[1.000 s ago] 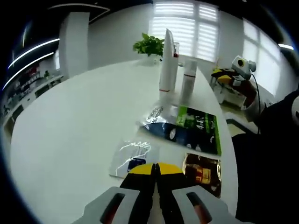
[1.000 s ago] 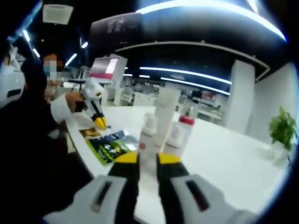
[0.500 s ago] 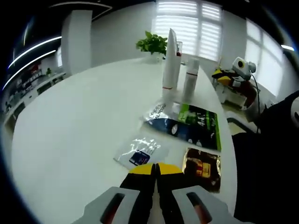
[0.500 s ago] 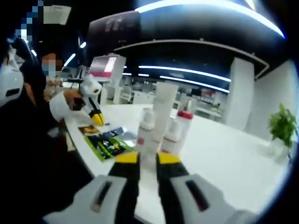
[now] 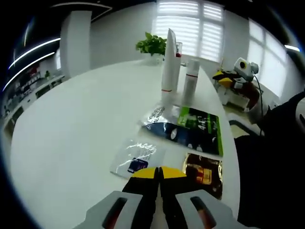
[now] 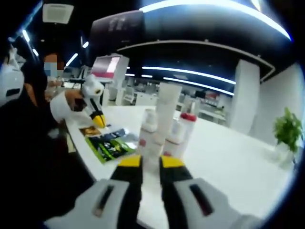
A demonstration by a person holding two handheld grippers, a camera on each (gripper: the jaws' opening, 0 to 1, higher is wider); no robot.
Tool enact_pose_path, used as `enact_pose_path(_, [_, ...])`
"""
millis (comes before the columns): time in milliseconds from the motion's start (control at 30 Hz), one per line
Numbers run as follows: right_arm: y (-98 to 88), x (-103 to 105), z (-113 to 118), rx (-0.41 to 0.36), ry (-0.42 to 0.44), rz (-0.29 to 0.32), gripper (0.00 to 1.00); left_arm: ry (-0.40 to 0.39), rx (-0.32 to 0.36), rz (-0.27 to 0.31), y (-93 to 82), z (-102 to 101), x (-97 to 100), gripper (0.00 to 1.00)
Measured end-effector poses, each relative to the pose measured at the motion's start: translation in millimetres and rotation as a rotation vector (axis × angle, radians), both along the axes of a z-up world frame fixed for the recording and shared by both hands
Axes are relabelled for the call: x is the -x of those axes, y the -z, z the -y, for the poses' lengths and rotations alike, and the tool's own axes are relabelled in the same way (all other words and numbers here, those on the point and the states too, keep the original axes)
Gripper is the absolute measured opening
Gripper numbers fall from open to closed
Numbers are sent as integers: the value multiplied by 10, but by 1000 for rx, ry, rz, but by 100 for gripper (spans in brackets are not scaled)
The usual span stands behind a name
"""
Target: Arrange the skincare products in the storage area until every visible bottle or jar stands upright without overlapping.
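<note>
Skincare containers stand upright in a tight cluster on the white table (image 5: pixel 71 138) — four countable in the right gripper view: a tall white tube (image 6: pixel 167 112), a short white bottle with a red band (image 6: pixel 146 136), a red-capped white bottle (image 6: pixel 185 131), and one more white bottle (image 6: pixel 174 134) partly hidden between them. In the left gripper view the tall white tube (image 5: pixel 168 67) has a red stripe near its base, and a white cylinder bottle (image 5: pixel 190 82) stands just beside it. Three flat sachets lie nearer that camera — a silver-blue one (image 5: pixel 135 158), a dark green-and-blue one (image 5: pixel 193 131) and a brown one (image 5: pixel 202 174).

Left gripper (image 5: pixel 158 172): yellow-tipped jaws pressed together, nothing between them. Right gripper (image 6: pixel 150 162): jaws slightly parted, empty, just short of the cluster. A potted plant (image 5: pixel 151 45) sits at the table's far edge.
</note>
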State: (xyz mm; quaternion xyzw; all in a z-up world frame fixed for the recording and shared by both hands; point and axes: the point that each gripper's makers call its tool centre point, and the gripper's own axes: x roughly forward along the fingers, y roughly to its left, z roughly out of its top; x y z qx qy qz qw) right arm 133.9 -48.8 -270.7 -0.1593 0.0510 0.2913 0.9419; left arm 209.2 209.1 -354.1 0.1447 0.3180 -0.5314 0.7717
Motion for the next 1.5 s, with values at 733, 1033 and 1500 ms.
enact_pose_path(733, [67, 8, -6, 40, 1, -23, 13, -10, 1, 32, -69, -19, 74, 1])
enact_pose_path(1033, [44, 16, -13, 44, 4, -21, 20, -20, 16, 60, -144, -96, 83, 3])
enact_pose_path(1500, [168, -33, 35, -42, -13, -76, 56, -146, 194, 194, -302, -167, 47, 55])
